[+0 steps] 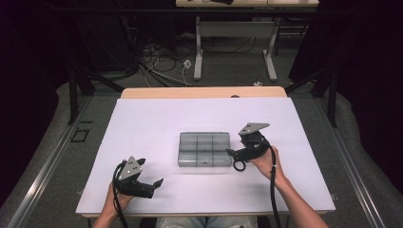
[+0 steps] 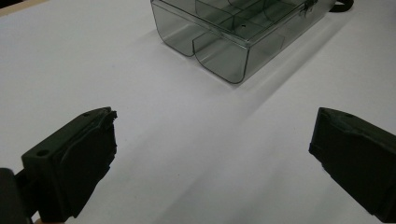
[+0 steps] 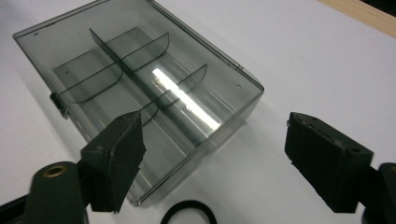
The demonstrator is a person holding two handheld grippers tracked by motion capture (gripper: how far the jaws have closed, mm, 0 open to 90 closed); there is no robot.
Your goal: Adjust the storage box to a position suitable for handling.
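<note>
Here we have a white table (image 1: 142, 123) with a smoky clear plastic box (image 1: 205, 149) lying flat near its middle, lid down, its inner dividers showing through the top. Our right gripper (image 1: 230, 153) sits just beside the box's right edge, jaws standing wide apart with nothing between them (the box's corner lies ahead of the left jaw, not inside the gap). Our left gripper (image 1: 159, 181) rests well apart from the box, nearer our edge of the table, and its jaws are spread wide and empty too. A small black ring (image 3: 188, 213) lies on the table just under the right gripper, close to the box's near corner.

What could go wrong, as we judge it: the box looks light and slick, so if the right jaws close on one corner alone it may skid across the smooth table or pivot instead of being held. The left gripper is too far off to steady it. The jaws could also nudge the ring, or pinch it against the box wall.

The high view gives us the whole layout and how far apart the two hands are. The right gripper view shows the small latch (image 3: 60, 106) on the box's long side and the glare on the lid. The left gripper view shows the box's rounded end walls (image 2: 219, 58) from low down.
</note>
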